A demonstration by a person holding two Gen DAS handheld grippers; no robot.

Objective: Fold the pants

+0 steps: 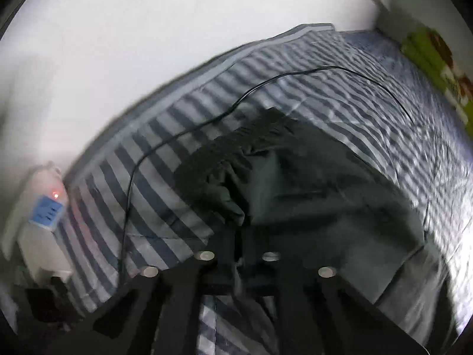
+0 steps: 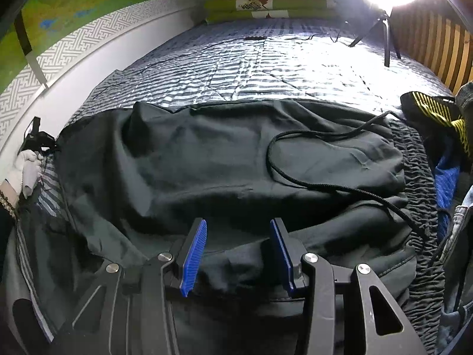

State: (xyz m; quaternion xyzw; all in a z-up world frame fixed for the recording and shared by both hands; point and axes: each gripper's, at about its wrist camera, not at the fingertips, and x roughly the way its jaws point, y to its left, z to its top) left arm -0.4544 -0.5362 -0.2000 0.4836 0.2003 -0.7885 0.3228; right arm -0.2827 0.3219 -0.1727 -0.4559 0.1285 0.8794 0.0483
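Dark pants (image 2: 192, 153) lie spread across the striped bed, their black drawstring (image 2: 325, 188) looping over the right end. My right gripper (image 2: 238, 222) hovers low over the near edge of the pants, its blue pads (image 2: 195, 254) apart and gripping nothing. In the left wrist view the pants (image 1: 310, 183) bunch up at my left gripper (image 1: 241, 236). Its black fingers are closed together on a fold of the dark fabric. In the right wrist view the left gripper (image 2: 37, 139) is at the pants' far left end, in a white-gloved hand (image 2: 25, 165).
A striped bedcover (image 1: 177, 124) carries a thin black cable (image 1: 142, 159). A blue power strip (image 1: 45, 211) sits by the wall at left. Folded blankets (image 2: 266, 6) lie at the bed's far end. A bright lamp on a tripod (image 2: 384, 29) stands back right, with a clothes heap (image 2: 437, 112) at the right edge.
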